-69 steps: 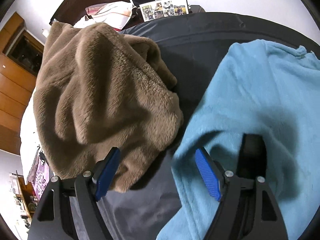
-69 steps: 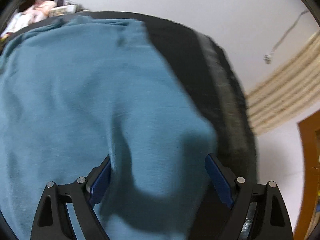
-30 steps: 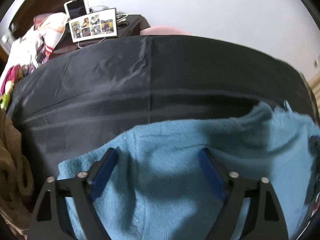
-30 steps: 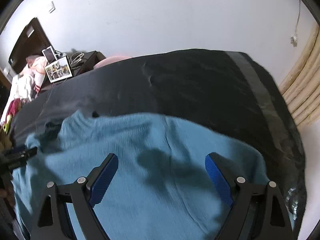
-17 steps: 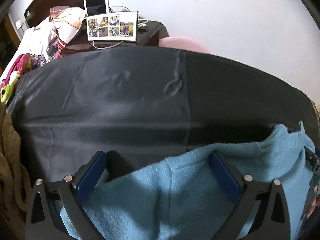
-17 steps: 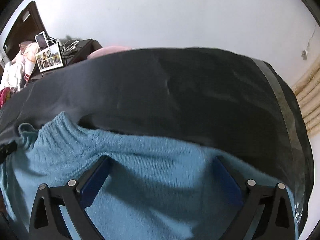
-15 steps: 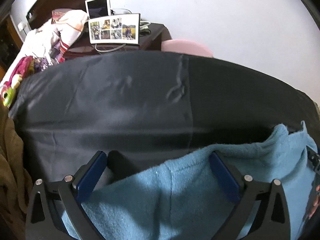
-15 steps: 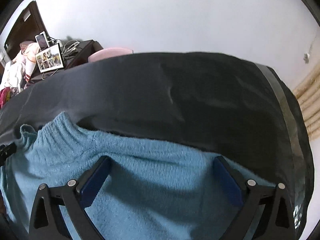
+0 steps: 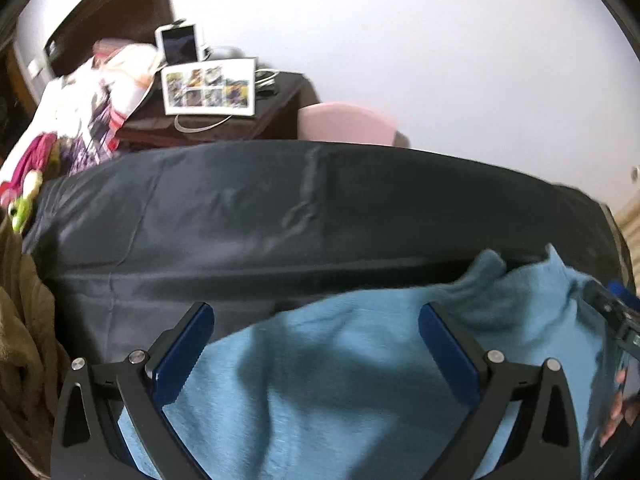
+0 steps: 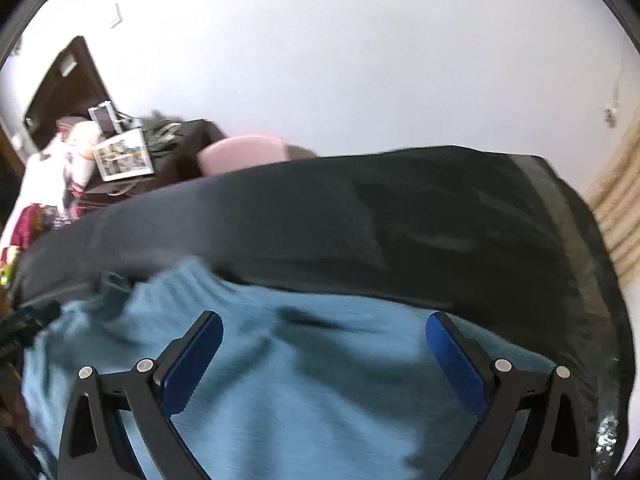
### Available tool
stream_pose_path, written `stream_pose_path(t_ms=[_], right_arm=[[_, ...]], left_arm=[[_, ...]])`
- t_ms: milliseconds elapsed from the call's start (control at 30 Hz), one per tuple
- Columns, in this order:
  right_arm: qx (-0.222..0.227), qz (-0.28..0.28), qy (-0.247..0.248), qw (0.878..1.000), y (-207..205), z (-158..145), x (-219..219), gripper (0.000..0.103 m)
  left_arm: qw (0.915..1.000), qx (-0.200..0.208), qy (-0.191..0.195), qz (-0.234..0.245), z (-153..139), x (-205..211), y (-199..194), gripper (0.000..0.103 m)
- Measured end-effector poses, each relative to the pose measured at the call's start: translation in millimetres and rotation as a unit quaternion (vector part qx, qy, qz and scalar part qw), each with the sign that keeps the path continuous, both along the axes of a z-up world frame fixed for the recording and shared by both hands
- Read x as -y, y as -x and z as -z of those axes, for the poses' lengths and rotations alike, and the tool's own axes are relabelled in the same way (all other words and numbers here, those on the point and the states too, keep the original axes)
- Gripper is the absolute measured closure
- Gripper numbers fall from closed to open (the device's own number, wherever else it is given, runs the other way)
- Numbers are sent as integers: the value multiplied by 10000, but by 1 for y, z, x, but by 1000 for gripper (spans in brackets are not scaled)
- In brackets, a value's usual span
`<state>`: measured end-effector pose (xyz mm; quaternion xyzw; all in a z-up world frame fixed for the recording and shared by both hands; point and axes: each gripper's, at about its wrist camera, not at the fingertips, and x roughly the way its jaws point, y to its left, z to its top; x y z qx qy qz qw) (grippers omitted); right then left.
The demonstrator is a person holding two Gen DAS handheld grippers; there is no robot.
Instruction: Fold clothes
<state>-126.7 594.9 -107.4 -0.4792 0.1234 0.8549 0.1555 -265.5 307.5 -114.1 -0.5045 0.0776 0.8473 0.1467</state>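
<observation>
Dark bedcover (image 9: 248, 216) fills mid-frame; your left gripper (image 9: 316, 344) and right gripper (image 10: 324, 352) gape over the blue sweater (image 10: 312, 400).

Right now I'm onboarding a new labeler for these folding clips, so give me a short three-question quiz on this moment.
1. True or false: the left tool is clamped shut on the blue sweater.
2. Multiple choice: what lies at the far left edge of the left wrist view? A) a brown fleece garment B) a red towel C) a white pillow
3. Fill in: the sweater lies on a ___ bed cover.

Key
1. False; both fingers stand wide apart over the knit, as do those of the right tool.
2. A, the brown fleece garment.
3. Black.
</observation>
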Motion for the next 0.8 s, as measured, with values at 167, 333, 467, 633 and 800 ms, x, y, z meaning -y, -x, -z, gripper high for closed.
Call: stream_pose_path(t_ms=[167, 333, 467, 633, 800], right_arm=[[414, -437, -147, 9981, 29, 23, 22, 0], [458, -440, -331, 9974, 37, 34, 28, 0], [422, -411, -364, 9976, 46, 35, 27, 0], [381, -370, -386, 9978, 46, 34, 30, 0], [453, -418, -297, 9977, 34, 26, 32, 0]], left_arm=[[9995, 19, 249, 197, 14, -12, -7, 0], [9996, 82, 188, 186, 33, -9, -7, 0], [9998, 80, 89, 142, 35, -9, -1, 0], [9998, 167, 57, 97, 34, -10, 4, 0], [9994, 152, 310, 81, 27, -12, -7, 0]])
